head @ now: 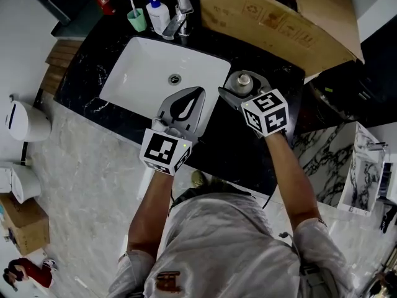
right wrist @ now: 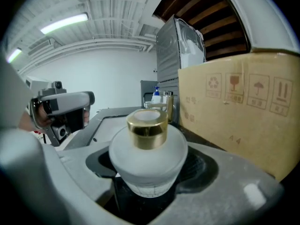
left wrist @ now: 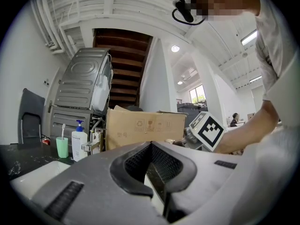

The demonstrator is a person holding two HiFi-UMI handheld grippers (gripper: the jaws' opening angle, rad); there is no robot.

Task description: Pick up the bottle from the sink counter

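Bottle (right wrist: 147, 158): frosted, gold-capped, upright on the black counter (head: 245, 148), right of the sink (head: 139, 73).
Right gripper (head: 240, 84): jaws wide, pressed around the bottle's round belly.
Left gripper (head: 200, 93): jaws together, empty.
Lift: straight up, because the rounded body may slip.

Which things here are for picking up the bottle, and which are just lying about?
For the job: frosted white round bottle with gold cap; right gripper, jaws round it.
Just lying about: green toothbrush cup; white pump bottle; chrome tap; brown cardboard box; white sink basin.
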